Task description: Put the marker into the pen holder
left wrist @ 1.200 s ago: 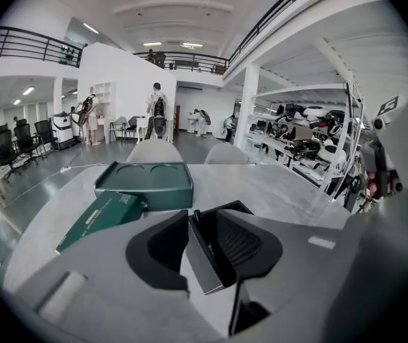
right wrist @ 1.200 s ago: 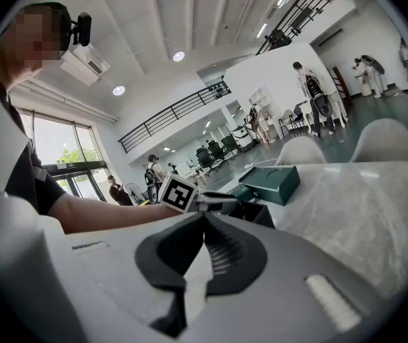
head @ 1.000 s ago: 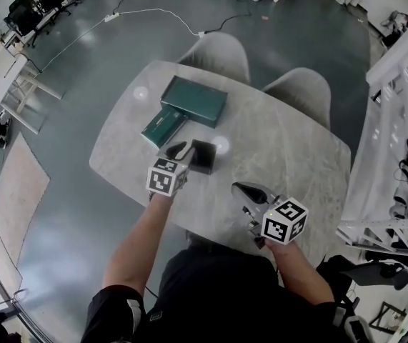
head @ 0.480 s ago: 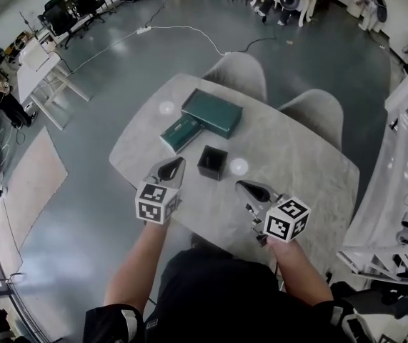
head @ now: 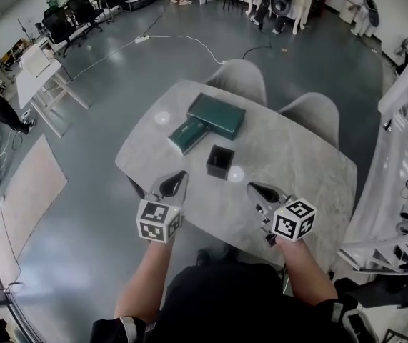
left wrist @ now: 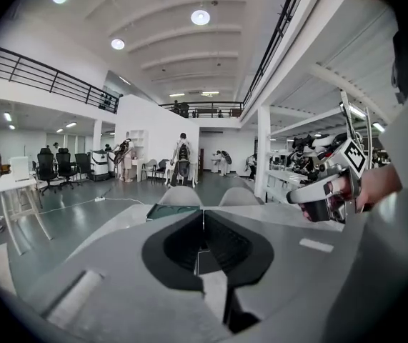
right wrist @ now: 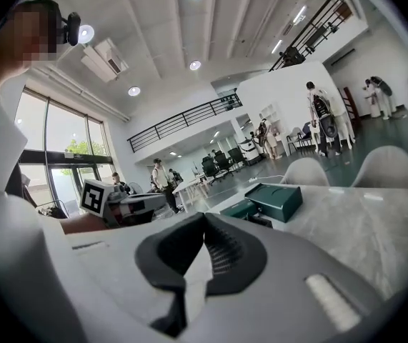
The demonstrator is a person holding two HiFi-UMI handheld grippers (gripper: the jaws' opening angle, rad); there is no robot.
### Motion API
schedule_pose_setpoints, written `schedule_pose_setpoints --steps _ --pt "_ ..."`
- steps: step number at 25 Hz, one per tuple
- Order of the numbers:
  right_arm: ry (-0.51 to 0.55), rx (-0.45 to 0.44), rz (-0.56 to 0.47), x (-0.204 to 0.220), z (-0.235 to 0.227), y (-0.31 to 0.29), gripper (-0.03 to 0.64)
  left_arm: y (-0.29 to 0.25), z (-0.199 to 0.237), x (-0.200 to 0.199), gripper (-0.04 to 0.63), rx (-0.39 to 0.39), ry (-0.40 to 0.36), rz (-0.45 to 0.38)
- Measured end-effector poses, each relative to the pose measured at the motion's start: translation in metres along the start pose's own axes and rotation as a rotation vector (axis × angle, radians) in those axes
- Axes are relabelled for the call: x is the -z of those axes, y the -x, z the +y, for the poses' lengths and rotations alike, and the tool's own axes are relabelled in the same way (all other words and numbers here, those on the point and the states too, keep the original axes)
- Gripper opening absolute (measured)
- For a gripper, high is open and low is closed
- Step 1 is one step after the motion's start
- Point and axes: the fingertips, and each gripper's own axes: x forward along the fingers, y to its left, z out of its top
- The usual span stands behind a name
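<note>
The black square pen holder (head: 220, 160) stands open-topped near the middle of the grey table (head: 296, 170). No marker shows in any view, and the holder's inside is too dark to read. My left gripper (head: 178, 176) hovers at the table's near left edge, a short way from the holder, jaws shut and empty. The left gripper view shows its pads closed together (left wrist: 202, 216). My right gripper (head: 254, 187) is held near the front edge, right of the holder, also shut with nothing in it (right wrist: 204, 224).
A large green box (head: 216, 115) and a smaller green box (head: 187, 136) lie just behind the holder. Two grey chairs (head: 241, 77) (head: 311, 111) stand at the table's far side. White shelving (head: 404, 156) runs along the right.
My left gripper has drawn back from over the pen holder toward the near left edge of the table. The right gripper has stayed about where it was.
</note>
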Motion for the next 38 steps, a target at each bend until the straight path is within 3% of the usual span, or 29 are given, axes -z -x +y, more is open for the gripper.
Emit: schedule_pose_setpoints --steps 3,8,11,16,19,23,26,30,38 --pt "0.023 0.034 -0.006 0.003 0.024 -0.004 0.002 0.02 0.001 0.015 0.014 0.025 -0.029 0.007" --pt "0.112 0.05 -0.019 0.012 0.072 -0.009 0.002 0.047 0.003 0.021 0.014 0.08 0.034 -0.022" --pt "0.155 0.051 -0.029 0.005 0.085 -0.006 0.002 0.05 0.006 0.01 0.014 0.102 0.035 -0.047" --pt "0.258 0.071 -0.088 -0.041 0.089 0.0 0.002 0.047 0.013 -0.016 0.014 0.128 0.019 -0.053" --pt "0.274 0.058 -0.174 -0.082 0.097 0.004 0.0 0.043 0.009 -0.043 0.014 0.165 -0.041 -0.057" --pt "0.329 0.025 -0.228 -0.116 0.108 0.008 0.0 0.044 0.01 -0.081 0.014 0.121 -0.09 -0.096" --pt "0.37 0.013 -0.233 -0.122 0.104 0.013 0.0 0.04 0.011 -0.091 0.015 0.068 -0.073 -0.122" --pt "0.415 0.012 -0.248 -0.122 0.103 0.032 0.0 0.037 -0.003 -0.088 0.014 0.059 -0.048 -0.122" --pt "0.341 0.033 -0.226 -0.099 0.068 0.046 0.0 0.029 -0.017 -0.072 0.014 0.035 0.02 -0.128"
